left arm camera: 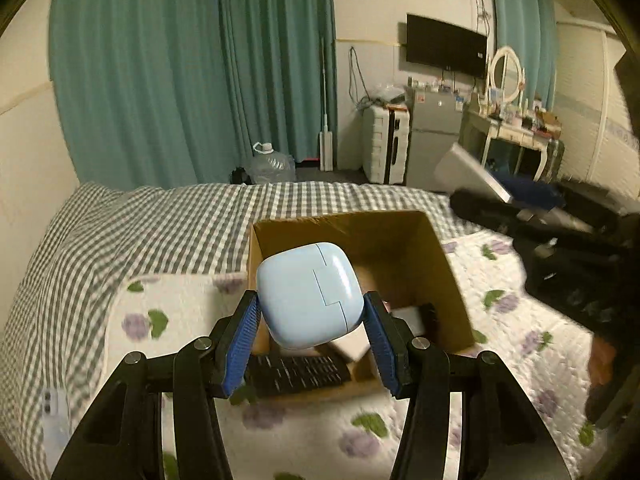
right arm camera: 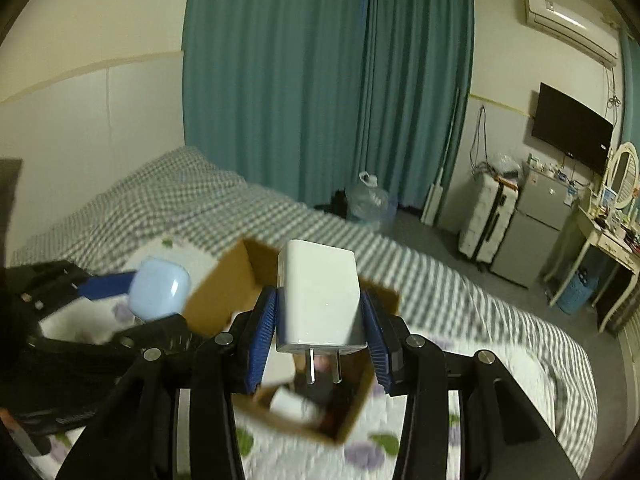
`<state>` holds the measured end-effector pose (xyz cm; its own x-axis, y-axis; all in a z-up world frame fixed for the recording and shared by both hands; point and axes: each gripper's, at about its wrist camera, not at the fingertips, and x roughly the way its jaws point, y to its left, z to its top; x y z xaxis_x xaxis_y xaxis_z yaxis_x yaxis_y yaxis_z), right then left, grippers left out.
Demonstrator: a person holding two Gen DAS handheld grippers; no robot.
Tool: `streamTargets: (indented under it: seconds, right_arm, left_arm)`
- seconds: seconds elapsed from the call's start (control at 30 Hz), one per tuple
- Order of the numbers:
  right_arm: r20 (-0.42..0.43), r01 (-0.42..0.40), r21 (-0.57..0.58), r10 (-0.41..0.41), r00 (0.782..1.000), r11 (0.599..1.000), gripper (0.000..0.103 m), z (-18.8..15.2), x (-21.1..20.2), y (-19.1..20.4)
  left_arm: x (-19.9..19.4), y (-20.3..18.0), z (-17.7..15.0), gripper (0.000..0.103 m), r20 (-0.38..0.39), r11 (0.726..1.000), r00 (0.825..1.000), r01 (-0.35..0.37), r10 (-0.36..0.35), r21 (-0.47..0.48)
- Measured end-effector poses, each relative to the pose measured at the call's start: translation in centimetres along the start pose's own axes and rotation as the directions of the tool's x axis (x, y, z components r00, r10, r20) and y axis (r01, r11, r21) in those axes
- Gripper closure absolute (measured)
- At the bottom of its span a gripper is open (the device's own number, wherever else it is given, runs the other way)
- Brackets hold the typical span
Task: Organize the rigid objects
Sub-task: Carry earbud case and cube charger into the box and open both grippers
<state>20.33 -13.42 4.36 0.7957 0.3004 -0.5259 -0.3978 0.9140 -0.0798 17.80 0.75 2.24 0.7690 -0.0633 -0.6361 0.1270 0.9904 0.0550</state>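
My left gripper (left arm camera: 310, 312) is shut on a light blue earbud case (left arm camera: 310, 294) and holds it above the near part of an open cardboard box (left arm camera: 440, 264) on the bed. Inside the box lie a black remote (left arm camera: 298, 374) and a white item (left arm camera: 350, 346). My right gripper (right arm camera: 320, 312) is shut on a white plug charger (right arm camera: 320, 300), prongs toward the camera, above the same box (right arm camera: 224, 292). The blue case (right arm camera: 160, 290) and the left gripper show at the left of the right wrist view.
The box sits on a floral quilt (left arm camera: 500, 320) over a grey checked bedsheet (left arm camera: 140, 224). A phone (left arm camera: 56, 420) lies at the bed's left. Teal curtains, a water jug (left arm camera: 270, 164), a suitcase, a fridge and a dressing table stand beyond the bed.
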Motion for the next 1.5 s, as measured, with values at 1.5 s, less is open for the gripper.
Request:
streamTargets:
  seconds: [1.5]
  right_arm:
    - [-0.087, -0.024, 0.087, 0.032, 0.996, 0.996, 0.047, -3.5, 12.7, -4.2]
  left_arm:
    - [9.9, 0.6, 0.3, 0.041, -0.075, 0.997, 0.995, -0.061, 0.059, -0.036]
